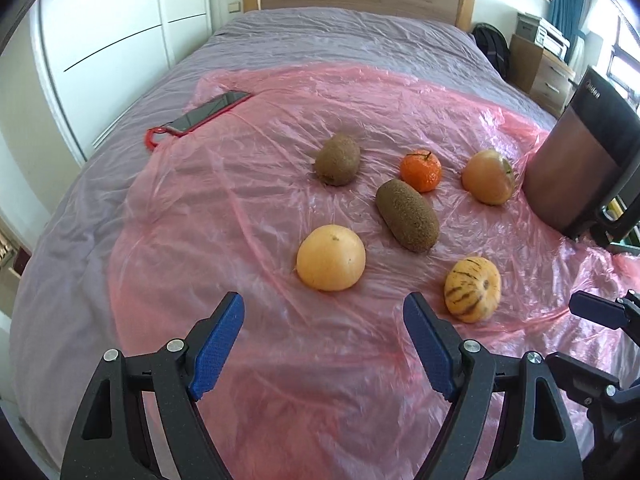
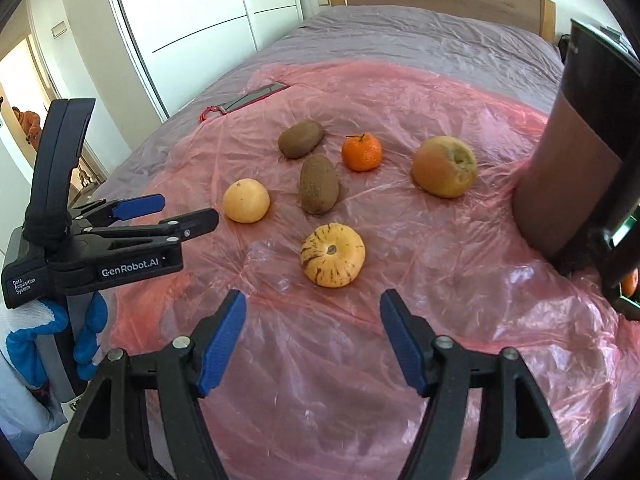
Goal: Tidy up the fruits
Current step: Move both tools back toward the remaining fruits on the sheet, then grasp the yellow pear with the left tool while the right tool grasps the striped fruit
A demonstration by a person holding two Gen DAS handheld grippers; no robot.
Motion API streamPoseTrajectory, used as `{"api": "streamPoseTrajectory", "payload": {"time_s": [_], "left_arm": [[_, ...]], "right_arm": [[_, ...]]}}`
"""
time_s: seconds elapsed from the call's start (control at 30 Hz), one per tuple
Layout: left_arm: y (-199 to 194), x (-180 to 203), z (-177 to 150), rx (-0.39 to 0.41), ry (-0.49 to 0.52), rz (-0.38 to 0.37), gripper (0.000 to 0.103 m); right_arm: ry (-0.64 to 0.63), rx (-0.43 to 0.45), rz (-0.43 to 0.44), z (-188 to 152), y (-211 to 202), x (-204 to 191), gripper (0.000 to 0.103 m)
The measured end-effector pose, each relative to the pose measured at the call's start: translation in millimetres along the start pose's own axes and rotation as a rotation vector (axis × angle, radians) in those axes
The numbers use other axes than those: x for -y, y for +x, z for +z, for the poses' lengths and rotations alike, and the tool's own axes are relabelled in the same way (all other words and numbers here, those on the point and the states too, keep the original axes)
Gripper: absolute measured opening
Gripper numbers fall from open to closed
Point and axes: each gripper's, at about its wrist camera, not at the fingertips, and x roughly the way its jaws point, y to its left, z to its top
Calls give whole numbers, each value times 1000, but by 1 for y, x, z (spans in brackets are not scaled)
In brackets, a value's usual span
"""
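Fruits lie around the long kiwi [image 1: 407, 216]: striped melon [image 2: 333, 255] nearest; left gripper [image 1: 323, 312] and right gripper [image 2: 313, 310] hover before it, both wide apart, empty.

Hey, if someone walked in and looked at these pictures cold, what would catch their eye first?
Probably the pink plastic sheet spread over the bed, with six fruits scattered on it; the bright tangerine at the centre stands out most. Next, the two open tools low in front: the left tool near a pale orange, the right tool before a striped melon.
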Motion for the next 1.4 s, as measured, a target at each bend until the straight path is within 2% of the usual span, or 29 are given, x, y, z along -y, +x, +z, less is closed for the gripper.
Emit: {"api": "streamPoseTrajectory", "payload": {"time_s": [0.3,0.6,0.67,0.7,0.87,0.93,1.13,1.4], "left_arm": [[55,-6,22,-59,20,12,77],[79,-6,22,-98,42,7,77],[81,-4,21,-103,49,12,76],[82,-3,21,-105,52,13,73],[86,3,19,-119,72,4,59],[86,4,20,-123,72,-15,47],[77,7,20,-104,84,0,47],[45,8,18,-53,60,0,47]], "right_arm": [[30,-59,-9,19,61,14,103],[53,-91,-11,20,92,14,103],[46,-97,-13,19,95,13,101],[43,-101,-14,19,97,12,96],[43,-120,-22,16,103,14,80],[41,-127,-20,15,104,15,71],[70,-132,8,16,99,20,69],[63,-94,11,18,67,16,69]]}}
